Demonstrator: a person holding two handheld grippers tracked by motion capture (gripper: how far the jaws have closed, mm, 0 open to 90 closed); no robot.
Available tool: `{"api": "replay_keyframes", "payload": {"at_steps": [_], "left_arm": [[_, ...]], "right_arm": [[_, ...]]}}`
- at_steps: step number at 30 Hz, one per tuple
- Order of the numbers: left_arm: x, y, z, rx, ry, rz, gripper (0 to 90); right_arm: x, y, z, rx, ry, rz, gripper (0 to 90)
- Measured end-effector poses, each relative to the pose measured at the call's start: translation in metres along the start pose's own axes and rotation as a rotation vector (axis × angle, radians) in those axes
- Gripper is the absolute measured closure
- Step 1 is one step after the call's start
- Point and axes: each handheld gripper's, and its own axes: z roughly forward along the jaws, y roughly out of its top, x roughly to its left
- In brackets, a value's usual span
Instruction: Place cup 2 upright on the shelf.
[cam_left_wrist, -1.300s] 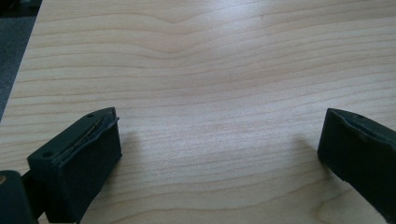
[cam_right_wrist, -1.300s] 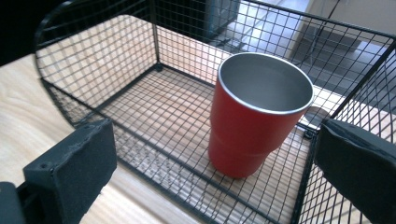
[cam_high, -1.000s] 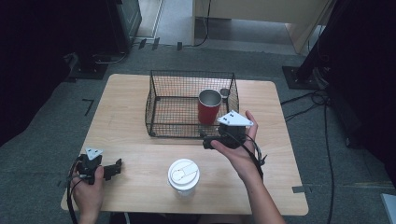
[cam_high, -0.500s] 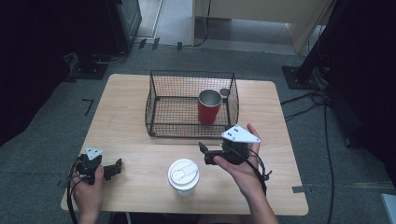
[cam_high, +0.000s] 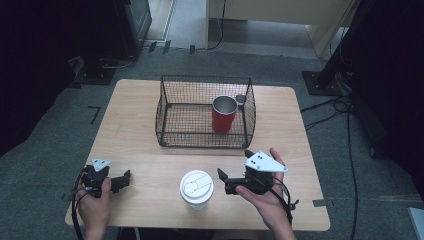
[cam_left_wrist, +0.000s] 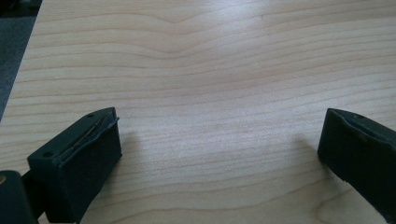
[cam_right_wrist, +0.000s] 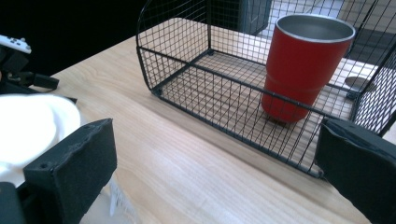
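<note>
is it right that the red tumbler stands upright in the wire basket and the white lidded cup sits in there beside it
Not quite. The red tumbler does stand upright in the wire basket, but the white lidded cup sits outside it, on the table near the front edge, just left of the right tongs. The high view shows this.

On the table (cam_high: 135, 115), the wire basket (cam_high: 170, 107) stands toward the far edge, about midway across. Inside it, in the right-hand part, a tumbler (cam_high: 223, 114) stands upright, and a small round object (cam_high: 240, 99) lies just behind and to the right of it at the basket's far right corner. The lidded paper cup (cam_high: 196, 189) stands near the front edge, in front of the basket. The right gripper (cam_high: 224, 180) sits just right of that cup, pointing toward it, and the left gripper (cam_high: 125, 179) rests at the front left corner, well left of the cup.
</note>
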Motion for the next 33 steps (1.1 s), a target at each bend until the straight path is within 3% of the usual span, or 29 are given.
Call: {"api": "replay_keyframes", "payload": {"at_steps": [13,23,33], "left_arm": [[0.0,0.0,0.0,0.0,0.0,0.0,0.0],[0.0,0.0,0.0,0.002,0.0,0.002,0.0],[0.0,0.0,0.0,0.002,0.0,0.002,0.0]], "right_arm": [[-0.002,-0.028,-0.005,0.011,0.046,0.014,0.0],[0.007,-0.048,-0.002,0.05,0.12,-0.014,0.0],[0.016,-0.061,0.001,0.073,0.165,-0.026,0.0]]}}
